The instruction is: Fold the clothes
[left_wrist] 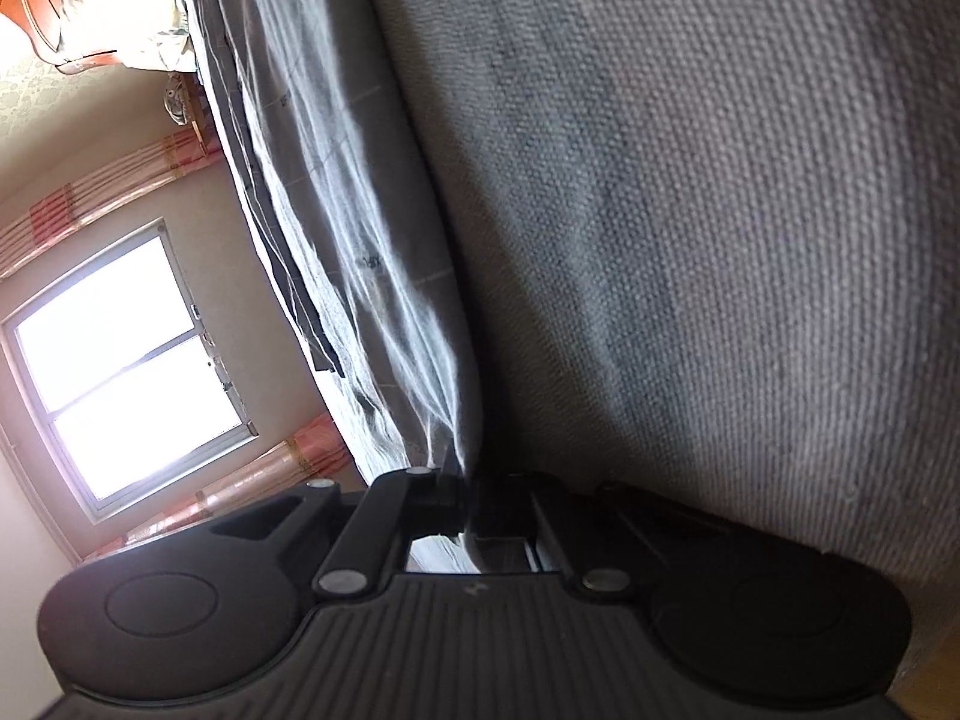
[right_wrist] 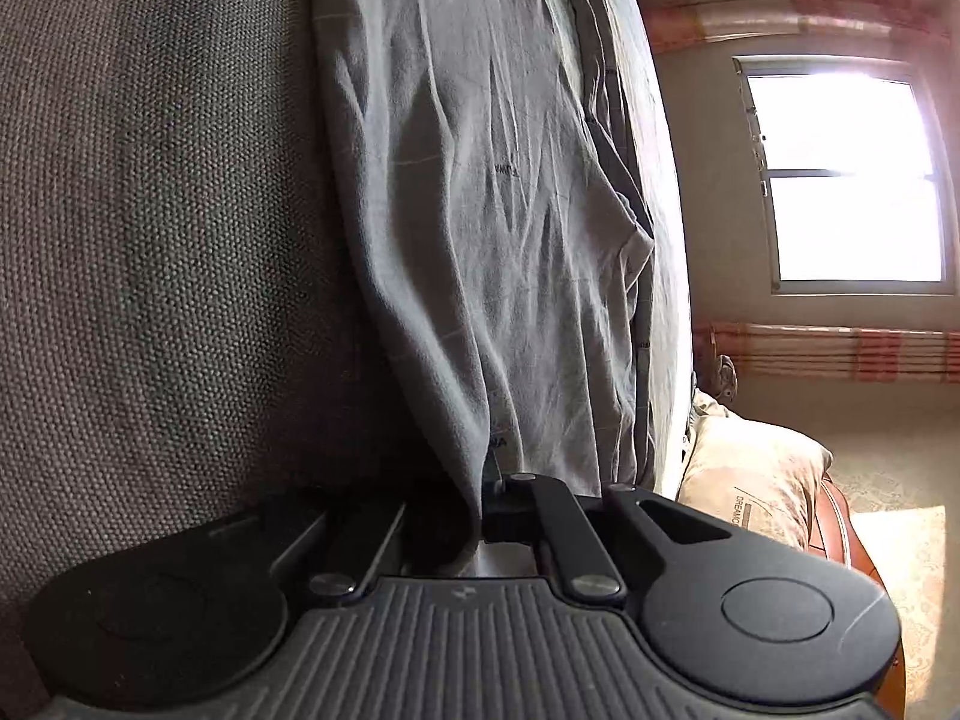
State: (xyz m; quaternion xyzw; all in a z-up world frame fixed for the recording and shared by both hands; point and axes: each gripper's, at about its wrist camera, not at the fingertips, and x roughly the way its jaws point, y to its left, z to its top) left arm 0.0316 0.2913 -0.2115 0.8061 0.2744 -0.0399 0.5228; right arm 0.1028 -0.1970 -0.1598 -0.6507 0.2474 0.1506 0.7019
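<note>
nearest each lens, the black linkage of the gripper fills the lower frame. the left gripper has its jaws drawn together on an edge of the coarse grey-brown woven garment, which rises from the pinch and fills the right of that view. the right gripper is likewise clenched, with the same woven cloth running up on its left and a fold of the thin grey bedsheet hanging just at the jaws; whether the sheet is caught in with the garment i cannot tell.

the garment lies between the two hands, to the right of the left gripper and to the left of the right one, so its held edge seems to run from one hand to the other. neither hand looks nearer to it. any fold, i judge, turns on carrying that edge across together.

farther off, beyond the rumpled sheet, are a pillow, a bright window and pink striped curtains.
</note>
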